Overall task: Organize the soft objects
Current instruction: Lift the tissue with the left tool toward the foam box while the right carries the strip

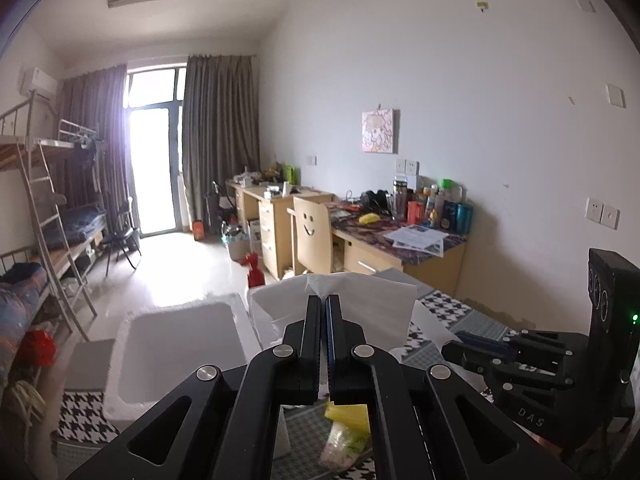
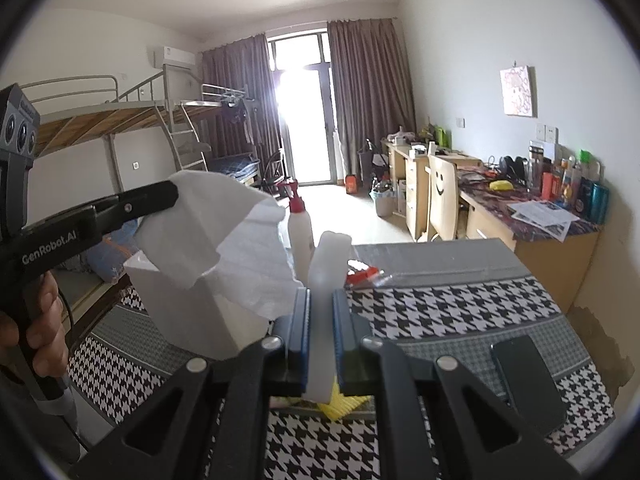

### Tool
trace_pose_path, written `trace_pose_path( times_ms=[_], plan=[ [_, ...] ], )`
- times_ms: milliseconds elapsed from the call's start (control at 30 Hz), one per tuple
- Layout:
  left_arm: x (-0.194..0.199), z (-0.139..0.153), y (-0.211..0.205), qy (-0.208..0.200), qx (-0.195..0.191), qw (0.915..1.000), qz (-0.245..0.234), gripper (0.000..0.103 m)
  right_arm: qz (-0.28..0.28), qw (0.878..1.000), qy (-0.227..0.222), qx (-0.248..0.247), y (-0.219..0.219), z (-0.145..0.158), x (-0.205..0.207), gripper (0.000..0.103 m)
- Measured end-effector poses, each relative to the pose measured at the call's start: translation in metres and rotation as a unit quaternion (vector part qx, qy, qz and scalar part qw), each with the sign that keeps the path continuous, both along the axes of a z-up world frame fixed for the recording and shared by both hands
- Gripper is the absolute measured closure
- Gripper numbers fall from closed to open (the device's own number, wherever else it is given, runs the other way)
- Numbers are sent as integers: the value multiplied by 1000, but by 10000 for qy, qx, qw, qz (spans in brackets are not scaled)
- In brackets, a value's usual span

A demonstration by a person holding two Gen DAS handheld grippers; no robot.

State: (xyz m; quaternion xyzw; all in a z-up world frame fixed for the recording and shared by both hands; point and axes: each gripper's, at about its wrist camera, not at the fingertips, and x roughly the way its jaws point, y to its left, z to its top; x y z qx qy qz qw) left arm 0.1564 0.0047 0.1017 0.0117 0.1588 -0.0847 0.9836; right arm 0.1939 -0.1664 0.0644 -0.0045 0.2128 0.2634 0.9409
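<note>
Tissue (image 1: 360, 296) pinched in closed left gripper (image 1: 324, 312) over foam box (image 1: 176, 344); right gripper (image 2: 320, 320) clamps translucent foam strip (image 2: 326, 280).

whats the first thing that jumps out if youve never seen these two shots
The white tissue draws the eye first, pinched in the left gripper and held up above the houndstooth tablecloth. Next is the right gripper, clamped on a translucent white piece in the middle of the right wrist view. Behind both, the bright balcony door glares at the far end of the room.
</note>
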Motion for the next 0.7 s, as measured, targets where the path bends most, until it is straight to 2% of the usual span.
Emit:
trace_pose_path(
  times_ms=[333,700],
  plan=[
    [-2,20,12,-270,38,9993,254,101,153,9995,-262,9,14,21,1,90],
    [3,25,37,-250,141,9960,842,101,511,9979,-406,-19,41,37,5,90]
  ],
)
